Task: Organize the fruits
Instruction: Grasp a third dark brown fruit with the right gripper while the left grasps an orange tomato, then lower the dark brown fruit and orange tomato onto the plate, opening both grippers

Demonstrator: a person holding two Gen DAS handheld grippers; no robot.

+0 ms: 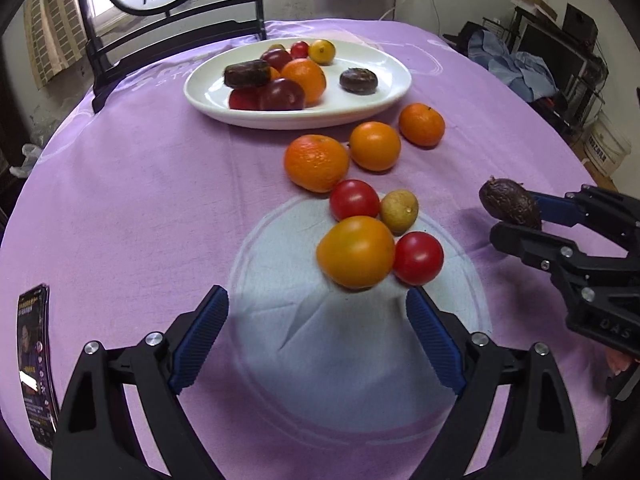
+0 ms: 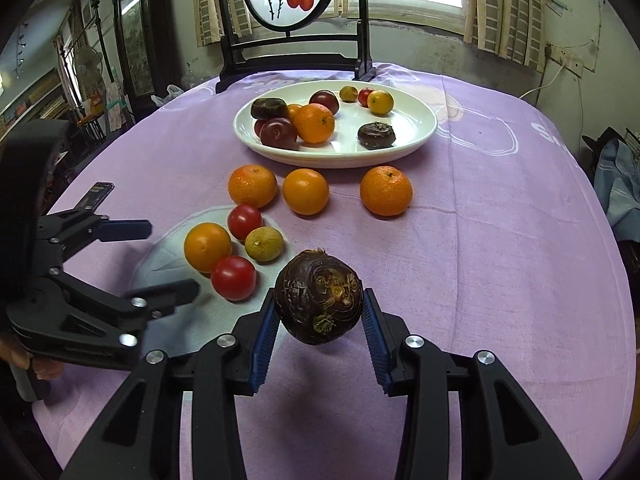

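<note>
Right wrist view: my right gripper (image 2: pixel 319 312) pinches the dark water chestnut (image 2: pixel 319 298) above the cloth; left gripper (image 1: pixel 318 336) spread, empty. Carry level to the white plate (image 2: pixel 420 128), release low.

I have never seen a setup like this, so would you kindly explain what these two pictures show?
No robot here: a person holds a two-finger gripper in each hand, each with a camera looking along its fingers. One picture is from the left gripper, which is open and empty near an orange tomato. The other is from the right gripper, shut on a dark brown water chestnut lifted off the purple tablecloth. Loose oranges and tomatoes lie on the cloth. Behind, a white plate already holds more fruit.
</note>
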